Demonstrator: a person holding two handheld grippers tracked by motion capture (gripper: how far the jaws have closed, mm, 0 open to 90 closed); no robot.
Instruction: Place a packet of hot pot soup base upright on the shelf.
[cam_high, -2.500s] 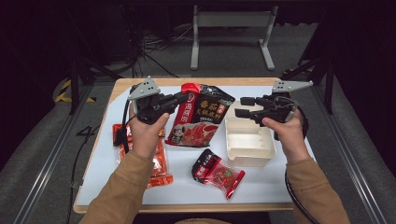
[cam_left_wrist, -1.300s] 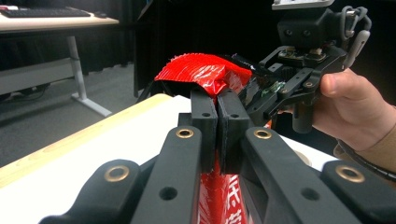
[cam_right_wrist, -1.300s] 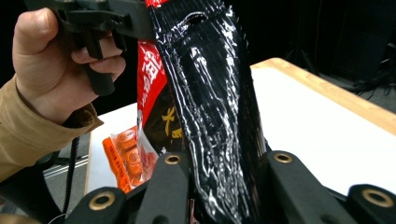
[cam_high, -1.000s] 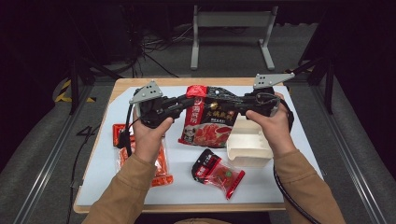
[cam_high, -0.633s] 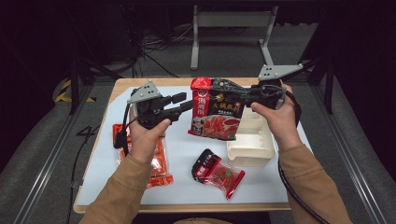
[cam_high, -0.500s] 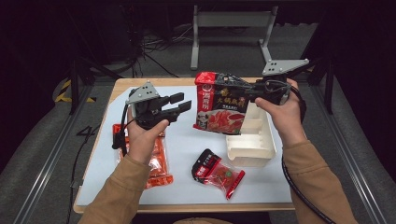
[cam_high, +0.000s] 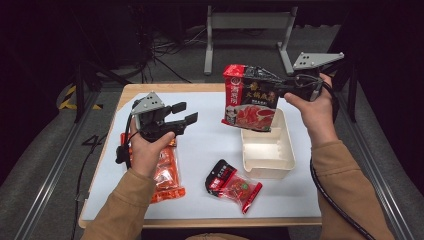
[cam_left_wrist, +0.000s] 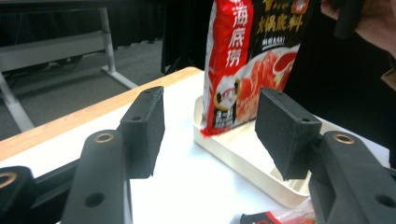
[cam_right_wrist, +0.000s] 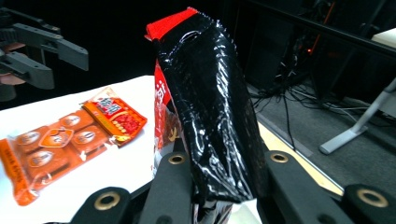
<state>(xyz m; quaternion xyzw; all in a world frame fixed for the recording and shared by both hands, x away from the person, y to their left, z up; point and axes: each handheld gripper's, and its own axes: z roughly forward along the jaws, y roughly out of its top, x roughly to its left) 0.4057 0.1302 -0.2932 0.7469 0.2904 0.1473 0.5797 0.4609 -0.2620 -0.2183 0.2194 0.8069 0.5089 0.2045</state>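
Observation:
A large red-and-black hotpot soup pouch (cam_high: 251, 97) hangs upright in the air over the far end of the cream tray (cam_high: 267, 150). My right gripper (cam_high: 282, 90) is shut on the pouch's right edge. In the right gripper view the glossy black pouch (cam_right_wrist: 205, 107) is pinched between my right gripper's (cam_right_wrist: 224, 186) jaws. My left gripper (cam_high: 185, 114) hovers over the white table left of the pouch. Its jaws have just been opening and nothing is between them. The left gripper view looks between my left gripper's (cam_left_wrist: 212, 126) pads at the pouch (cam_left_wrist: 252, 65) and the tray (cam_left_wrist: 243, 154).
An orange snack pack (cam_high: 165, 170) lies under my left forearm. A small red packet (cam_high: 232, 182) sits at the front, left of the tray. Both packs, orange (cam_right_wrist: 46, 149) and red (cam_right_wrist: 114, 114), lie on the white sheet. A metal stand (cam_high: 245, 30) is on the floor behind the table.
My left gripper has let go of the pouch and opened. My right gripper has carried the pouch up and to the right, over the tray.

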